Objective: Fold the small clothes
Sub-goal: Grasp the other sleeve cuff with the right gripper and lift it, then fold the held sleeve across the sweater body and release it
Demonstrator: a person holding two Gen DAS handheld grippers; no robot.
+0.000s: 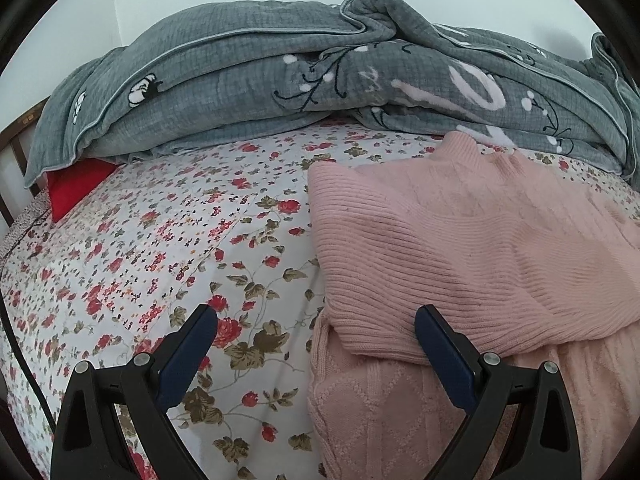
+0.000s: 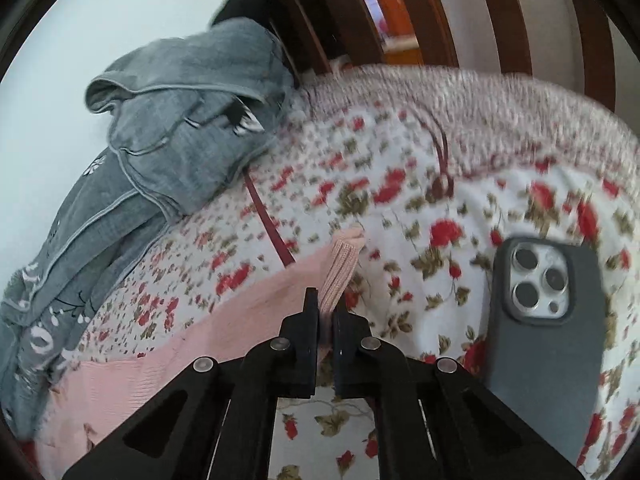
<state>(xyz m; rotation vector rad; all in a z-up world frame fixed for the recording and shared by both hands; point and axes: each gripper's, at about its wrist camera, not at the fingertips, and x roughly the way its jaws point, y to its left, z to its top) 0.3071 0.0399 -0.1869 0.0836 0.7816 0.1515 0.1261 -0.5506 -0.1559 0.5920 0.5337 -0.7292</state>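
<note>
- Your right gripper [image 2: 327,308] is clamped on the ribbed cuff [image 2: 340,268] of a pink knit sweater [image 1: 460,248], which lies on a floral bedsheet [image 1: 168,240]; the cuff sticks up towards twelve o'clock from between the closed jaws.
- Only a narrow strip of knit sits between the pads (this is a judgement), so a hard tug could pull the cuff free and drop the sleeve short of its fold.
- A dark phone [image 2: 548,332] lies camera-side up at about three o'clock of that gripper, just beside it. A wide sweep of the sleeve could catch it and drag it across the sheet.
- A thin dark red cord [image 2: 272,228] runs up towards eleven o'clock from the edge of the sweater; it could snag in the knit as you lift.
- Your left gripper [image 1: 316,332] hangs with its jaws apart and empty, over the sweater's near left edge, where one sleeve is already folded across the body. If it stays clear of the cloth, the whole garment may slide with your pull rather than crease.
- A heaped grey quilt [image 1: 280,80] fills the twelve o'clock side of the bed, close to the collar, leaving little room there.
</note>
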